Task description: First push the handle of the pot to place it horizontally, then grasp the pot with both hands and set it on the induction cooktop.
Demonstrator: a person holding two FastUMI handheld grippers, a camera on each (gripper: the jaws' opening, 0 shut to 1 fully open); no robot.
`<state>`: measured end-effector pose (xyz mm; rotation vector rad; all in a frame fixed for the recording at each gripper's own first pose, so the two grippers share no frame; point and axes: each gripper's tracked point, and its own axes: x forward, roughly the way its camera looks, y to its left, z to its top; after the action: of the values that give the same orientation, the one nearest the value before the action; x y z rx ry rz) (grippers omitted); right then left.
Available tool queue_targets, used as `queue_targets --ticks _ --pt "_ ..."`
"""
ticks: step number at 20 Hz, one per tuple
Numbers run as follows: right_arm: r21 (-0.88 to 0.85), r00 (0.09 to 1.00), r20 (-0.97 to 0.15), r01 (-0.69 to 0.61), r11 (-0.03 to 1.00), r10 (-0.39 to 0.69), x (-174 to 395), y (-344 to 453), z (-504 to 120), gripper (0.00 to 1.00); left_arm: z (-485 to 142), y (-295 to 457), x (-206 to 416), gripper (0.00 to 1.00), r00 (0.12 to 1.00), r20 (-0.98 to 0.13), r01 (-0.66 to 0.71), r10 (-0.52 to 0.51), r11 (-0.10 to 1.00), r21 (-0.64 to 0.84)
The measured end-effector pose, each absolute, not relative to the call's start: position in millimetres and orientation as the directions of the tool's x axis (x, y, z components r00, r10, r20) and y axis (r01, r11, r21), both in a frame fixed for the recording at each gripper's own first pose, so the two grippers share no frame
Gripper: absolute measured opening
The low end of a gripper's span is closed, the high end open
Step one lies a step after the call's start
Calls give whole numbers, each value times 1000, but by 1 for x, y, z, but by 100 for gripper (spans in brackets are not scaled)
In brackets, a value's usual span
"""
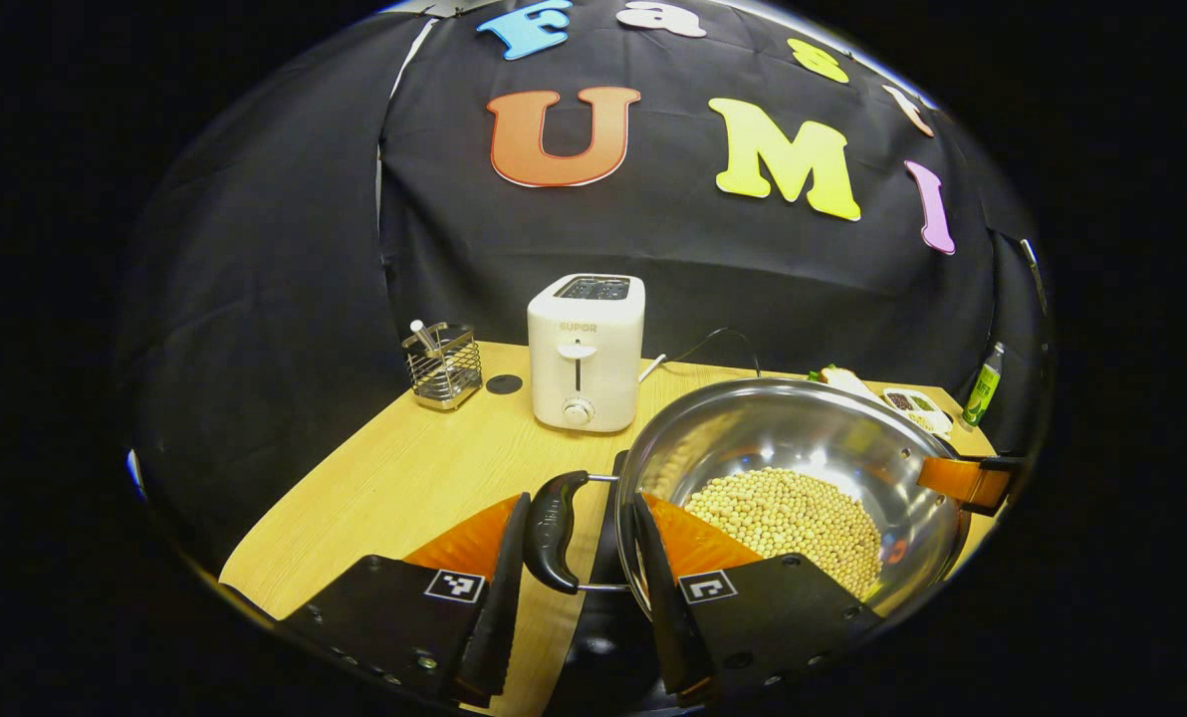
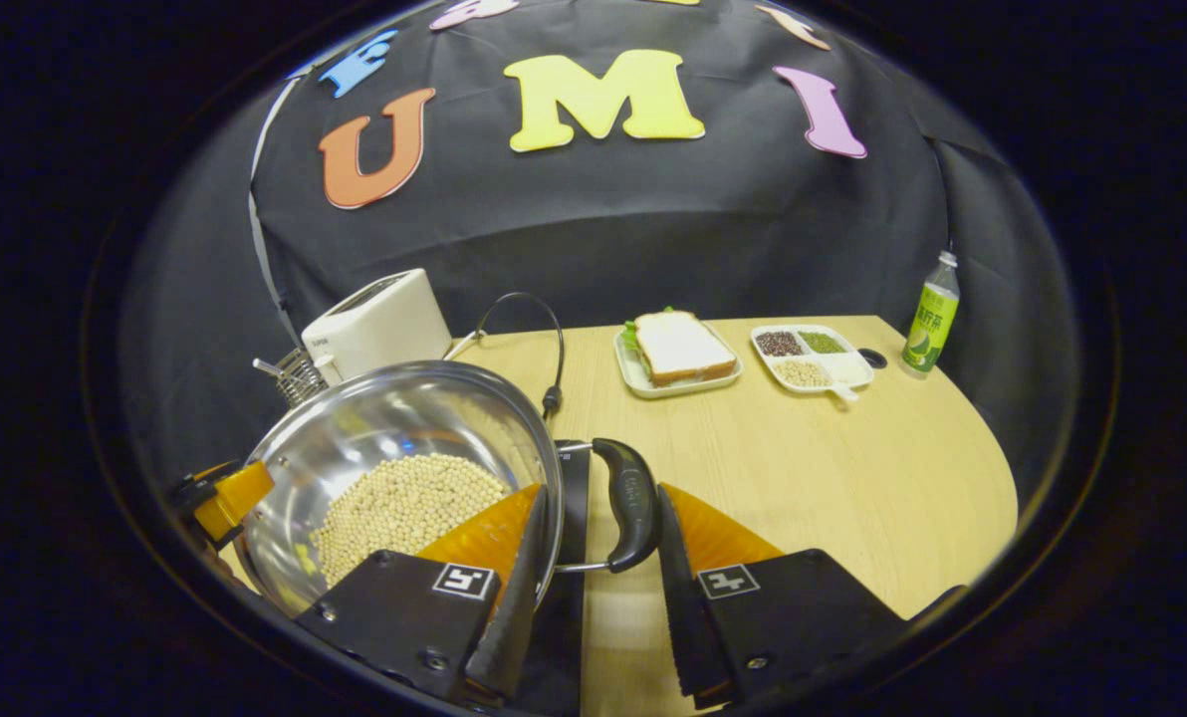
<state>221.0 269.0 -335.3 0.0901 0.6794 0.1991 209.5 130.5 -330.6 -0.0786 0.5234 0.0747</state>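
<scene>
A pale wooden tabletop (image 1: pixel 404 478) stood against the black cloth wall of the booth; at its back in the left gripper view were a white toaster (image 1: pixel 586 351) with its cord trailing away, a wire cutlery holder (image 1: pixel 442 366) beside it, and a green bottle (image 1: pixel 984 384) near the far corner; in the right gripper view a plate with a sandwich (image 2: pixel 679 349) and a divided tray of grains (image 2: pixel 813 357) lay side by side well behind the pot, with the bottle beyond them.

The steel pot (image 1: pixel 793 438), holding a layer of pale beans (image 1: pixel 788 518), sat over a black flat slab, apparently the induction cooktop (image 1: pixel 608 558), whose dark edge showed beneath the near rim; whether the pot rested on it or was held just above it I could not tell.

The left claw (image 1: pixel 579 558) stood narrowly open around the pot's black loop handle (image 1: pixel 554 533); the outer finger lay just beside the grip, the inner finger lay against the pot's wall, and whether both pressed could not be made out. The right claw (image 2: pixel 598 558) straddled the opposite handle (image 2: pixel 631 503) in the same way, one finger inside the rim by the beans, the other just outside the grip; contact was unclear there too. Each claw also appeared at the pot's far side in the other view.
</scene>
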Motion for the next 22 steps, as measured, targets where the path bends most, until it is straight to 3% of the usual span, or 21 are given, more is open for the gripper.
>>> queue_targets --ticks 8,10,11,14,17,22 --pt "193 786 -568 -163 967 246 219 264 -334 68 -331 135 208 64 881 -471 -89 42 993 -78" --pt "215 787 -562 -159 964 255 214 259 -331 84 -331 139 204 72 882 -468 -98 54 993 -70" --pt "222 788 -560 -157 962 258 212 256 -329 87 -330 139 202 79 885 -463 -96 53 993 -71" --pt "238 793 -542 -171 956 277 201 245 -318 99 -321 142 191 88 882 -468 -108 64 992 -68" --pt "243 807 -509 -200 949 300 187 232 -300 98 -298 142 181 90 903 -424 -109 73 992 -62" --pt "142 867 -444 -181 973 226 163 184 -265 96 -246 133 155 92 939 -330 -104 96 995 -8"
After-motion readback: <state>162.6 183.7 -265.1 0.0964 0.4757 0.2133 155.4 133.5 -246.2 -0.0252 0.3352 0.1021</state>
